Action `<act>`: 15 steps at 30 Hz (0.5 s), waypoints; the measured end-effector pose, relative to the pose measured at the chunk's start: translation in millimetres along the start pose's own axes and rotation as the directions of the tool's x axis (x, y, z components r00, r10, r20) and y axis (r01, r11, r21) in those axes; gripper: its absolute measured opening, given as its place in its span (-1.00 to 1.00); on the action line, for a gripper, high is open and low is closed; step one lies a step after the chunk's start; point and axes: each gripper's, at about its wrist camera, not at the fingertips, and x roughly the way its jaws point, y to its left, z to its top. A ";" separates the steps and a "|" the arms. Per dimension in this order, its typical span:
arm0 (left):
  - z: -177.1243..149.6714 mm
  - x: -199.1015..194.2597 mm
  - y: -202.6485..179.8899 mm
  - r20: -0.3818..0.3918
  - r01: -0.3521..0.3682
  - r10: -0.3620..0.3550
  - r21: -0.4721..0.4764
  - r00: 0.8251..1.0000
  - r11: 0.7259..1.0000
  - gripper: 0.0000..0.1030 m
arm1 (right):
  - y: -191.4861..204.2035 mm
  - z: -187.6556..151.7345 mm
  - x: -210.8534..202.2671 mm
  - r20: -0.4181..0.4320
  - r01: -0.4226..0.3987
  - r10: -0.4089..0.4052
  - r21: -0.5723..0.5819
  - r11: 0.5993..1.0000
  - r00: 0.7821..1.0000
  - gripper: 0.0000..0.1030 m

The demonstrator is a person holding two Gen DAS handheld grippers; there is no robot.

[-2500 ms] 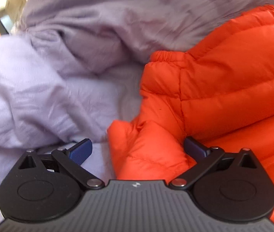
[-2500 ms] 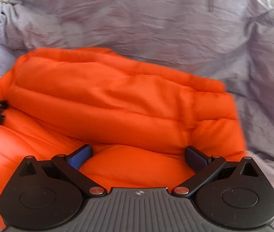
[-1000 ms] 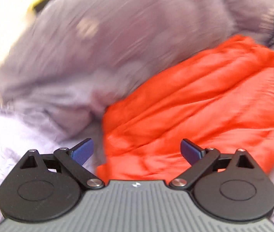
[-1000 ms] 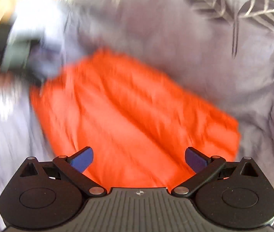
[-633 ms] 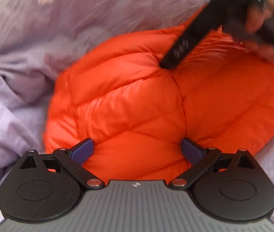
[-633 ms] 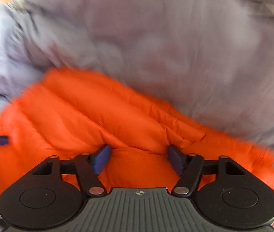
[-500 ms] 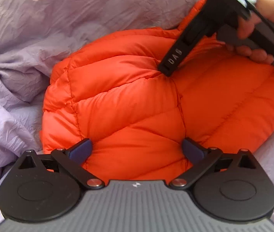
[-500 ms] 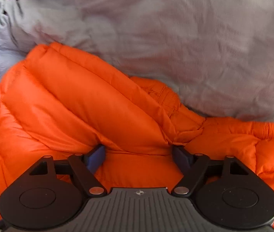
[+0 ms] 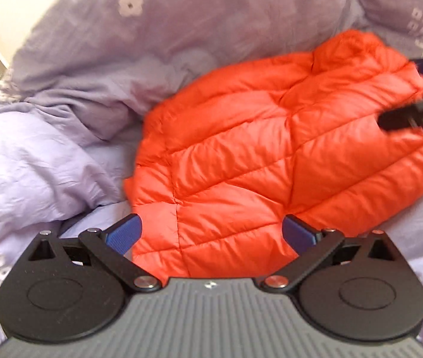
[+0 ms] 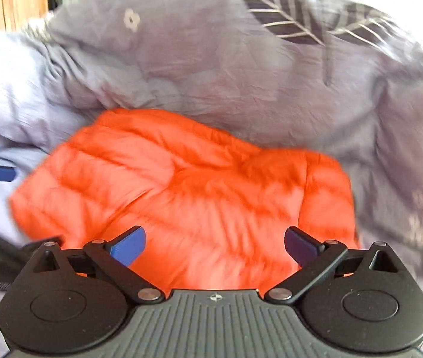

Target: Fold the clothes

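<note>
A: Where do we see the puffy orange quilted jacket [image 9: 259, 161]?

B: We see it lying bunched on the rumpled lilac flower-print bedding [image 9: 62, 155], right in front of both grippers.

A: And our fingers?

B: We see the left gripper [image 9: 211, 232] and the right gripper [image 10: 214, 243] both spread wide, holding nothing, hovering over the jacket's near edge.

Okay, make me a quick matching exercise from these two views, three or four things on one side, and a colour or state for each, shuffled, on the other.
Things:
1. puffer jacket
2. bedding
3. left claw
4. leaf print

Colour or state:
A. open, holding nothing
B. dark, on the grey cover
C. orange, quilted
D. pale lilac, rumpled

Pairs: 1-C, 2-D, 3-A, 4-B
</note>
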 end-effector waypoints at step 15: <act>-14.7 -46.6 -3.7 -0.020 0.064 -0.064 -0.026 0.998 0.998 0.99 | 5.5 -59.8 -61.6 -0.019 0.006 -0.004 0.109 0.994 1.000 0.99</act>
